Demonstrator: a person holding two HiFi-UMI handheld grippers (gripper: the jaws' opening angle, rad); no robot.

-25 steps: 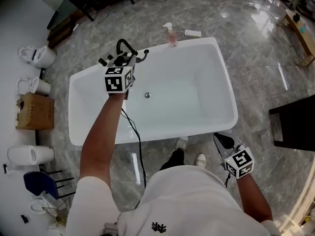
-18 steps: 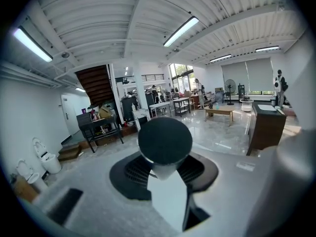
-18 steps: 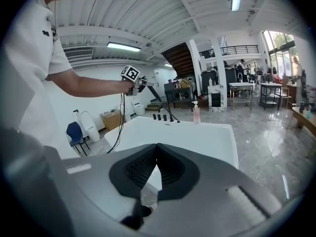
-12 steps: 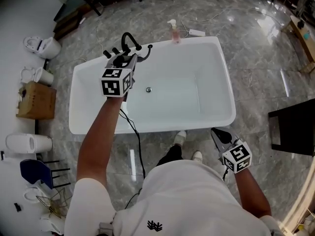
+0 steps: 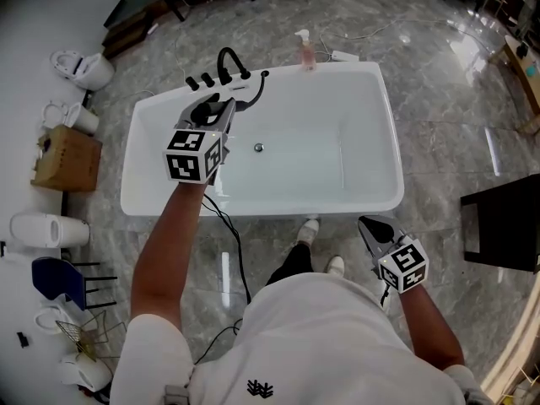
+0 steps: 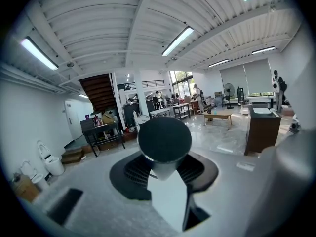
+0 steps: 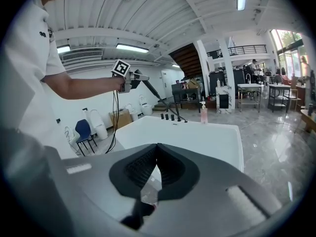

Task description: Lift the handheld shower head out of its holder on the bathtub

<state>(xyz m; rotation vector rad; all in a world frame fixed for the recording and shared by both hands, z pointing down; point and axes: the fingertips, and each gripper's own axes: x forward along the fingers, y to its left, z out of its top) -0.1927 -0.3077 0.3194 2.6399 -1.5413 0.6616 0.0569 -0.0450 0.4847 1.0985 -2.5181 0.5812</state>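
On a showroom's marble floor [image 5: 439, 99], the left claw [image 5: 219, 108] clamps the shower head [image 5: 251, 91] above the white bathtub [image 5: 390, 142]; black taps [image 5: 207, 79] and soap bottle [image 5: 305, 51] just beyond; right claw [image 5: 371, 226] closed, empty.

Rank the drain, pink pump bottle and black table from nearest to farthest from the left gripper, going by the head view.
From the left gripper:
1. drain: in the bathtub floor, just right of the gripper.
2. pink pump bottle: at the bathtub's far rim, further right.
3. black table: on the floor at the picture's right edge, well past the bathtub.
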